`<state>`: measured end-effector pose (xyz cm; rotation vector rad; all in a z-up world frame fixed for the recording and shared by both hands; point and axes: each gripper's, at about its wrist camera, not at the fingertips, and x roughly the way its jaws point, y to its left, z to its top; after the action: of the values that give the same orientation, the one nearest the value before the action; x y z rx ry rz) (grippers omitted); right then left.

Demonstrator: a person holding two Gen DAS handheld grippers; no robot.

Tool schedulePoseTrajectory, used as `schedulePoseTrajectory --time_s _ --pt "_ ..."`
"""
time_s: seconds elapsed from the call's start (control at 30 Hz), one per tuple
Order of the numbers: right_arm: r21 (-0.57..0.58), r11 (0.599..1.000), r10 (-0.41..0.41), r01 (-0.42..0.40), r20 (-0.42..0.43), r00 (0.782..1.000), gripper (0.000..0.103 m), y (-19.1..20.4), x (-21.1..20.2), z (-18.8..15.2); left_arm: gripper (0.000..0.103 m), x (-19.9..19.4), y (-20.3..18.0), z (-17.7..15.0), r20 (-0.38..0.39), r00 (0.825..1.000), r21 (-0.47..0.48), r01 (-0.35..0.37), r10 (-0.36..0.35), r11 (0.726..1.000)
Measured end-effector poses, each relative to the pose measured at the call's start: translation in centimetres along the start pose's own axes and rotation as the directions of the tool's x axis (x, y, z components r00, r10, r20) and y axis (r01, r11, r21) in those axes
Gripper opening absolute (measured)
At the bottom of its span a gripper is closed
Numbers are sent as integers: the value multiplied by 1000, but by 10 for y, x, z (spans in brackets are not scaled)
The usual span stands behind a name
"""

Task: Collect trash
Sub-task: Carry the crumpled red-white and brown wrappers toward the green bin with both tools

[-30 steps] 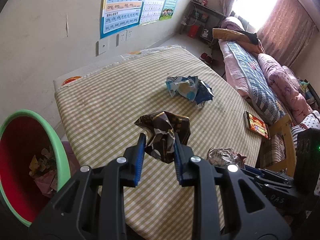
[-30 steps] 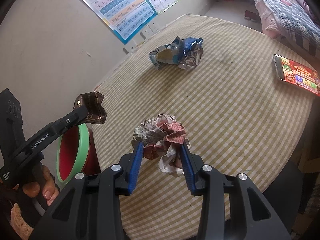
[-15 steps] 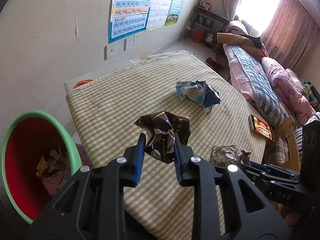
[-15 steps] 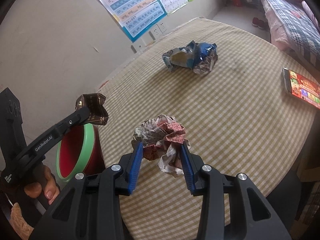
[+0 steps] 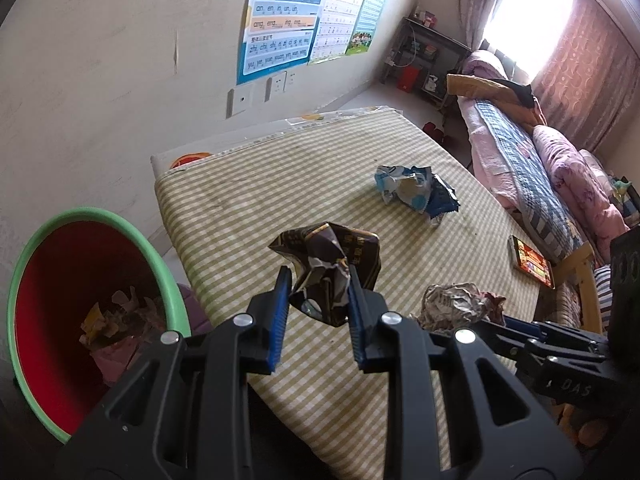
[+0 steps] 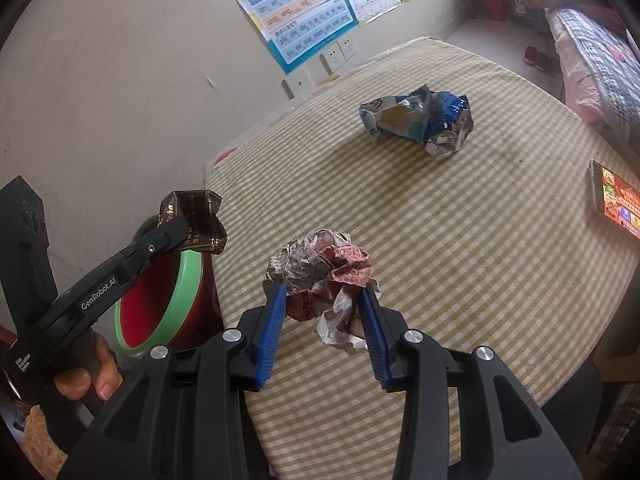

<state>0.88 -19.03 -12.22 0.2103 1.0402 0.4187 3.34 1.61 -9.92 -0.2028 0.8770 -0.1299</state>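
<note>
Two grippers each clamp crumpled trash above the table's [image 6: 460,240] near edge: left gripper [image 5: 318,280] a dark wrapper [image 5: 332,268], right gripper [image 6: 324,300] a reddish paper wad [image 6: 320,276]. Blue wrapper [image 6: 418,118] lies mid-table; the green-rimmed bin [image 5: 60,300] stands beside the table's left edge

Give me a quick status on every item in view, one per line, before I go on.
Left gripper: shut on the dark brown wrapper, held in the air.
Right gripper: shut on the crumpled red-and-white wrapper, lifted off the table.
Blue-and-white wrapper: crumpled, lying loose on the checked table.
Red bin with green rim: open, some trash already inside.
Phone: lying flat at the table edge, screen lit.
</note>
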Motion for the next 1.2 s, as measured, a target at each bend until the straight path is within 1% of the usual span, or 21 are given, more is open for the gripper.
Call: schedulePoseTrajectory --time_s 0.5,1.2 --pt "-29 1000 -8 6 -52 999 38 14 16 -4 25 1 23 -8 -10 1000 -46 -17 16 999" --pt "-54 999 1 -5 -80 997 38 23 29 -5 26 1 42 -16 -24 999 -77 -44 43 996"
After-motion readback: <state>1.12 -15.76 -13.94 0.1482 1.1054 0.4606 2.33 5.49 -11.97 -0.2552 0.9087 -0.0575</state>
